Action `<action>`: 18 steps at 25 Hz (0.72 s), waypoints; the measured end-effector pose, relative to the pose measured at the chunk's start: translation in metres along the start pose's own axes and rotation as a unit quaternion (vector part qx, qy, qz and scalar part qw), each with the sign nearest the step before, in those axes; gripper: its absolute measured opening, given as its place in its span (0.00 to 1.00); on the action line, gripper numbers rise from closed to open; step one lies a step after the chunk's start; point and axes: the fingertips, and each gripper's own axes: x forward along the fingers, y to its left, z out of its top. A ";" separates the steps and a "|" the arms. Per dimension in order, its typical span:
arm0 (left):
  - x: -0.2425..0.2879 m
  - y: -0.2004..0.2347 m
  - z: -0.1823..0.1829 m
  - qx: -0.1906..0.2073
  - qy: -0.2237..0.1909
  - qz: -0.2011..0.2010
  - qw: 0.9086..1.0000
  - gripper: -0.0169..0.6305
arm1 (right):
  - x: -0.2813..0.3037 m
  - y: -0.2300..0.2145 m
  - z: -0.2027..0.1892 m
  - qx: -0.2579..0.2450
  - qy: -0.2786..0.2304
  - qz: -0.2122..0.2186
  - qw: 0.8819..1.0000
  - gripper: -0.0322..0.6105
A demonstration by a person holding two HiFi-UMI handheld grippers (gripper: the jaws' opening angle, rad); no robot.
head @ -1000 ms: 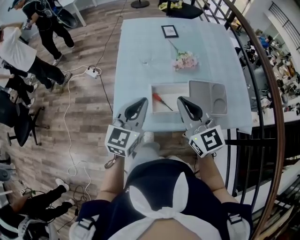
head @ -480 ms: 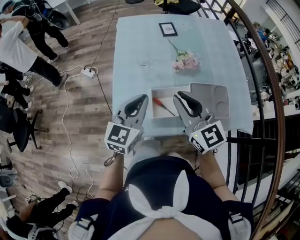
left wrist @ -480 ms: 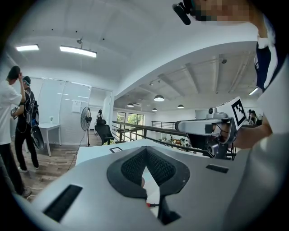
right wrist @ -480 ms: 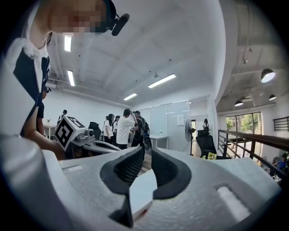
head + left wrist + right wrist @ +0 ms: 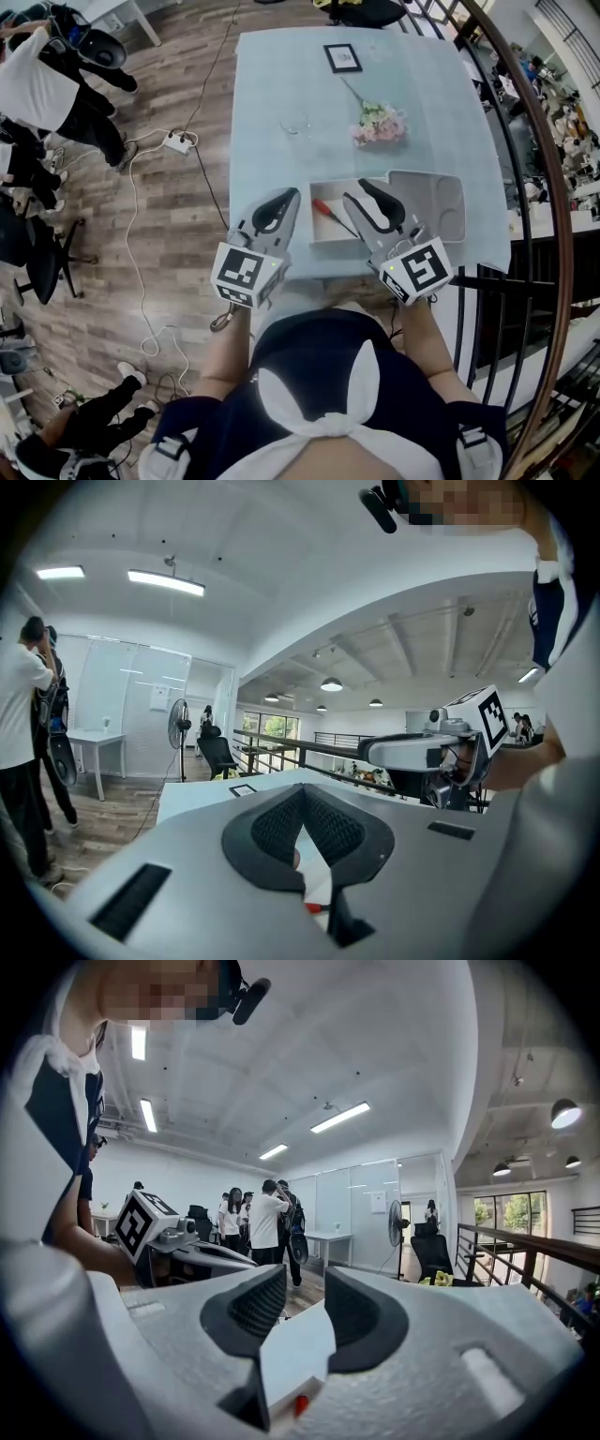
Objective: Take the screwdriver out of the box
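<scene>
A screwdriver (image 5: 328, 214) with a red handle lies inside the open white box (image 5: 323, 234) near the table's front edge. My left gripper (image 5: 287, 197) hovers over the table just left of the box, its pads meeting at the tips (image 5: 302, 792), nothing in it. My right gripper (image 5: 358, 192) hangs above the box's right half, just right of the screwdriver. Its jaws (image 5: 305, 1283) have just been opening and stand apart with nothing between them. Below the jaws in the gripper views I see a bit of the red handle (image 5: 312, 907) (image 5: 300, 1404) and the white box (image 5: 298, 1349).
The box's grey lid (image 5: 441, 211) lies to its right. Farther back on the pale blue table (image 5: 272, 112) are a glass (image 5: 298, 124), pink flowers (image 5: 380, 124) and a small picture frame (image 5: 343, 58). A railing (image 5: 525, 187) curves along the right. People (image 5: 47, 84) stand at the left.
Both grippers have moved forward toward the box. The right gripper's jaws have opened from shut to wide apart. The screwdriver has not moved in the box.
</scene>
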 end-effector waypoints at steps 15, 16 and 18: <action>0.028 0.045 -0.014 0.004 0.010 -0.036 0.999 0.05 | 0.052 -0.009 -0.036 0.009 0.036 -0.004 0.999 0.25; 0.030 0.046 -0.016 0.004 0.012 -0.039 0.999 0.05 | 0.054 -0.010 -0.041 0.011 0.040 -0.004 0.999 0.25; 0.035 0.048 -0.020 0.002 0.015 -0.043 0.999 0.05 | 0.057 -0.011 -0.051 0.015 0.050 -0.003 0.999 0.25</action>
